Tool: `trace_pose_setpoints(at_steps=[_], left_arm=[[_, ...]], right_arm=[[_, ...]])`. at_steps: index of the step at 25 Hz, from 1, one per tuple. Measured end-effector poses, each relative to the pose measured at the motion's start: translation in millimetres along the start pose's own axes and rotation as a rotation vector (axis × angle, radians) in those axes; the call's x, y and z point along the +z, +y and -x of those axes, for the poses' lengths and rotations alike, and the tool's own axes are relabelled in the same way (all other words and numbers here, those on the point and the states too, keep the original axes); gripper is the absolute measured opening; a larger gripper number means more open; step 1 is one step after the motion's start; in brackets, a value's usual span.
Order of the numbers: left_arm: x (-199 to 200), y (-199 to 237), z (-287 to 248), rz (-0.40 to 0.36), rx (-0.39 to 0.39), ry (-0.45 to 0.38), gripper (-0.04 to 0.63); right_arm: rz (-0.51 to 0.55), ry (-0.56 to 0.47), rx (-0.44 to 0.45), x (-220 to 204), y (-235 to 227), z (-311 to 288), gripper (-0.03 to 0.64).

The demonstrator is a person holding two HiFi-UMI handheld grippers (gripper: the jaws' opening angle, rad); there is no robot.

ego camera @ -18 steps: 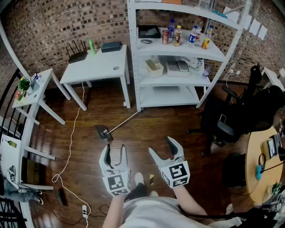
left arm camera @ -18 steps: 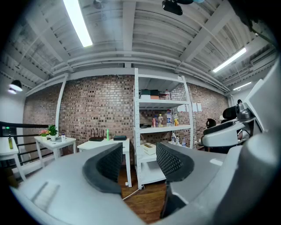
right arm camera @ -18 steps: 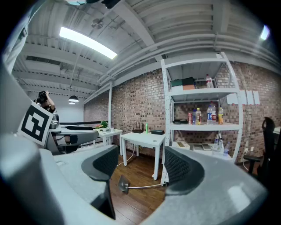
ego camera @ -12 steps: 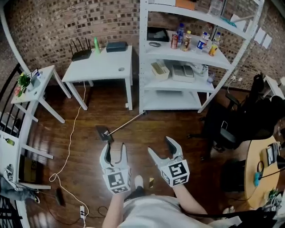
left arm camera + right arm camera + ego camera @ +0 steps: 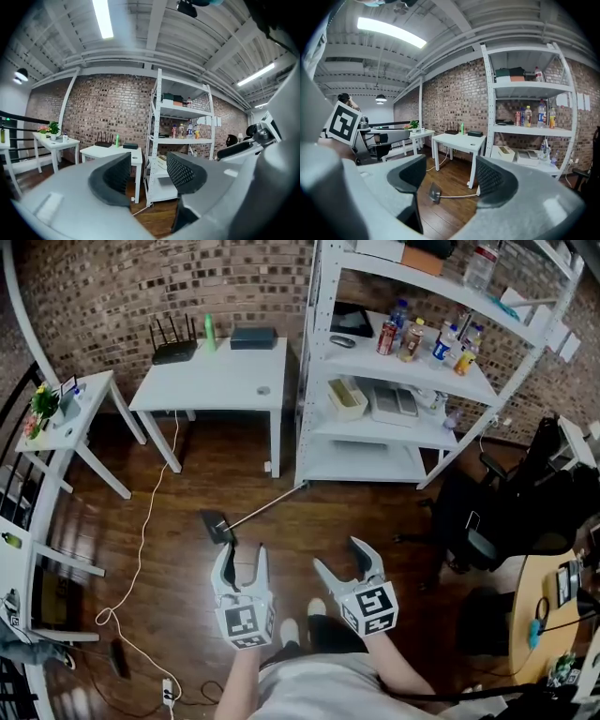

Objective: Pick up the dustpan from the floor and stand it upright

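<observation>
Wooden floor (image 5: 169,549), dustpan (image 5: 217,524) flat; your left hand-held gripper (image 5: 242,555), right hand-held gripper (image 5: 339,557) gape empty. Step closer, clamp handle (image 5: 267,504) squarely.

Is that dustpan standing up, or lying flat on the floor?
Lying down. The dustpan rests flat on the wooden floor, its long handle stretched toward the white shelf unit.

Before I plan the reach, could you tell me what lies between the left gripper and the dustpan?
Only bare wooden floor shows between the left gripper and the dustpan, seen in the head view.
</observation>
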State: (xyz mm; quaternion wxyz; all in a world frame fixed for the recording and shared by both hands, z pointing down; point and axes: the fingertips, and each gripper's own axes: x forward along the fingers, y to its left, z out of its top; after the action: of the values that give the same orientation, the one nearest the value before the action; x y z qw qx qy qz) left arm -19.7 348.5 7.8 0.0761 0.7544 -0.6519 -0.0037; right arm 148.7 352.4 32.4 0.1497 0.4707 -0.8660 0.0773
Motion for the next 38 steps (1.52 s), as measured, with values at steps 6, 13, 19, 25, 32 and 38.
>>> trace_pose_setpoints(at_steps=[6, 13, 19, 25, 32, 38], left_arm=[[-20, 21, -42, 0.009, 0.037, 0.062, 0.252], [-29, 37, -117, -0.056, 0.050, 0.132, 0.252], [-38, 39, -205, -0.097, 0.033, 0.192, 0.252], [-79, 35, -248, -0.093, -0.014, 0.280, 0.267], [-151, 64, -273, -0.098, -0.061, 0.401, 0.268], [-257, 101, -303, -0.087, -0.098, 0.509, 0.278]], right_arm=[[-0.017, 0.018, 0.072, -2, -9, -53, 0.316], [-0.055, 0.004, 0.118, 16, -49, -137, 0.316], [-0.119, 0.029, 0.130, 12, -105, -200, 0.316], [-0.085, 0.141, 0.150, -37, -138, -248, 0.316], [-0.126, 0.254, 0.178, -102, -141, -303, 0.316], [-0.108, 0.374, 0.186, -201, -126, -350, 0.316]])
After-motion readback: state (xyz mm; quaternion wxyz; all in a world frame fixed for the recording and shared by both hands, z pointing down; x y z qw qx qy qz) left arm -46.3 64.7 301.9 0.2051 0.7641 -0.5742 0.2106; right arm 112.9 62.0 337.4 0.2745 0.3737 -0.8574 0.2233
